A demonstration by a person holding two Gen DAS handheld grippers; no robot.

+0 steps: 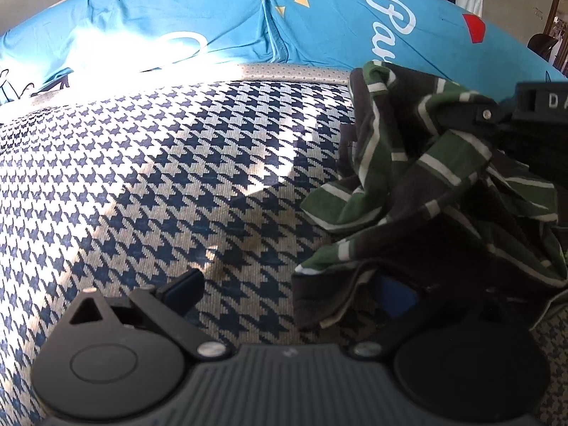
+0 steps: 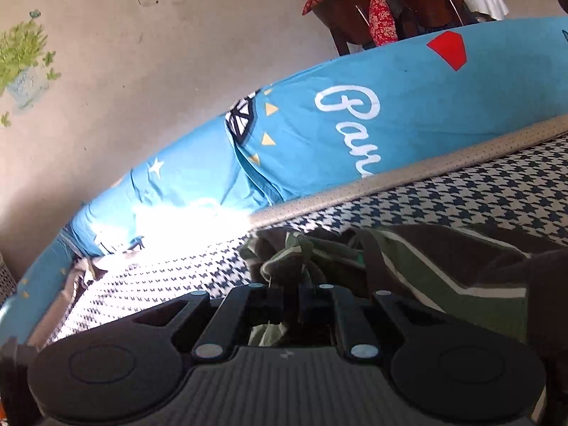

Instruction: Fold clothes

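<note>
A crumpled garment [image 1: 419,184] with green, dark grey and white stripes lies bunched on the right of the houndstooth mattress [image 1: 177,184]. My left gripper [image 1: 289,289] is open and low over the mattress. Its left finger [image 1: 184,289] is bare, while the garment's dark hem drapes over the blue-padded right finger [image 1: 394,300]. My right gripper [image 1: 447,117] comes in from the upper right, shut on a raised fold of the garment. In the right wrist view, the right gripper [image 2: 291,293] has its jaws together with bunched fabric of the garment [image 2: 443,273] pinched between them.
A blue quilt [image 1: 220,25] with white lettering lies rolled along the far edge of the mattress. A strong sunlit patch [image 1: 117,49] washes out part of it. A wooden chair [image 2: 419,0] with a red floral cloth stands behind, against a decorated wall [image 2: 142,71].
</note>
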